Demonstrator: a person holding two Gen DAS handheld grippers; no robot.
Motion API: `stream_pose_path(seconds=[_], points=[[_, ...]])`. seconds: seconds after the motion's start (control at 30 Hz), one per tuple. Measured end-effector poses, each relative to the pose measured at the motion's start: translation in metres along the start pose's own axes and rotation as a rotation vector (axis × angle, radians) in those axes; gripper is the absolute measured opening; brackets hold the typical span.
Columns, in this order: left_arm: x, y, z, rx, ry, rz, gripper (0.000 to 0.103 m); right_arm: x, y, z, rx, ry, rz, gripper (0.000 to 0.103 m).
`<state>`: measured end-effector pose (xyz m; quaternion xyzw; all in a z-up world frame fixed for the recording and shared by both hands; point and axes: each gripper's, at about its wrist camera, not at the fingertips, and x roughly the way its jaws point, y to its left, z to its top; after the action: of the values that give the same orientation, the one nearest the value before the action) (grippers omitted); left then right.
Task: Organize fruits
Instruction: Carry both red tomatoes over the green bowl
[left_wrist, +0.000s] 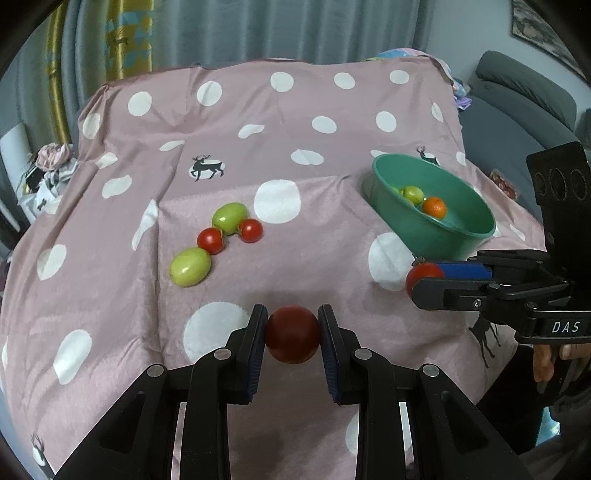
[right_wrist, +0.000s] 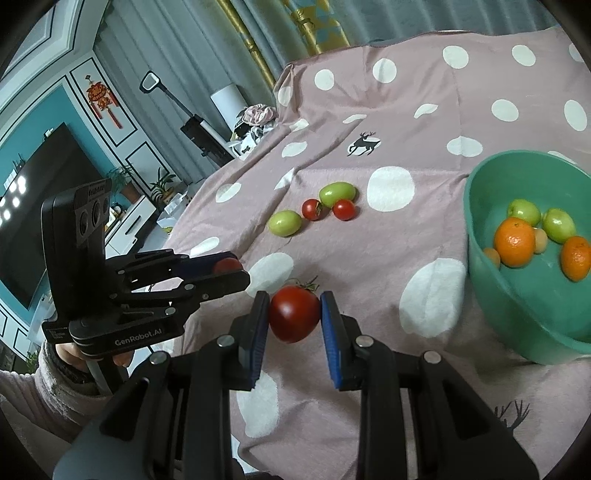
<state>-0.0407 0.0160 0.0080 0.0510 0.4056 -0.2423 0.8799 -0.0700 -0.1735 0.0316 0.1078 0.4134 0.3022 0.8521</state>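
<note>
**Both tongs loaded, one tomato each**

L gripper (left_wrist: 292, 334) is clamped on a dark red tomato (left_wrist: 292, 334), pads pressing both sides, held above the pink dotted cloth (left_wrist: 295, 122) nr its front edge. R gripper (right_wrist: 294, 317) likewise grips a red tomato w/ green stem (right_wrist: 294, 315), pinched between its blue pads, above the cloth just L of the green bowl (right_wrist: 480, 258).

Bowl sits toward the cloth's right edge; inside: 2 oranges (right_wrist: 514, 242), 2 green fruits (right_wrist: 558, 225), plus a couple of small pale-orange ones, partly hidden behind the oranges. Mid-cloth, well apart from both tongs: a cluster of 2 green fruits (left_wrist: 190, 271) and 2 small red tomatoes (left_wrist: 210, 240), touching in a chain.

Cloth is pink w/ white dots and deer prints, draped over whatever carries it; that support can't be seen. Room: grey curtains (left_wrist: 258, 29) behind, grey sofa (left_wrist: 517, 110) at right, TV (right_wrist: 48, 206) on a teal wall at left.

Person's hand (right_wrist: 74, 356) and pale sleeve visible at the L gripper's handle; bowl's right rim is cut off in the R view.
</note>
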Motion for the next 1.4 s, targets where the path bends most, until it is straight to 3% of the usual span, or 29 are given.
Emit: stream_pose_path(seconds=[0.47,0.77,1.03,1.4], points=[[0.004,-0.022,0.022,0.033,-0.019,-0.037,0.028,-0.028,-0.023,0.002,0.053,-0.083,-0.014,0.029],[0.016,-0.055,0.052,0.108,-0.044,-0.124,0.028,-0.062,-0.055,0.006,0.112,-0.165,-0.087,0.029],[0.043,-0.094,0.085,0.144,-0.043,-0.255,0.028,-0.088,-0.087,0.002,0.174,-0.217,-0.159,0.029],[0.076,-0.138,0.100,0.229,-0.001,-0.285,0.028,-0.096,-0.115,-0.013,0.229,-0.227,-0.211,0.029]])
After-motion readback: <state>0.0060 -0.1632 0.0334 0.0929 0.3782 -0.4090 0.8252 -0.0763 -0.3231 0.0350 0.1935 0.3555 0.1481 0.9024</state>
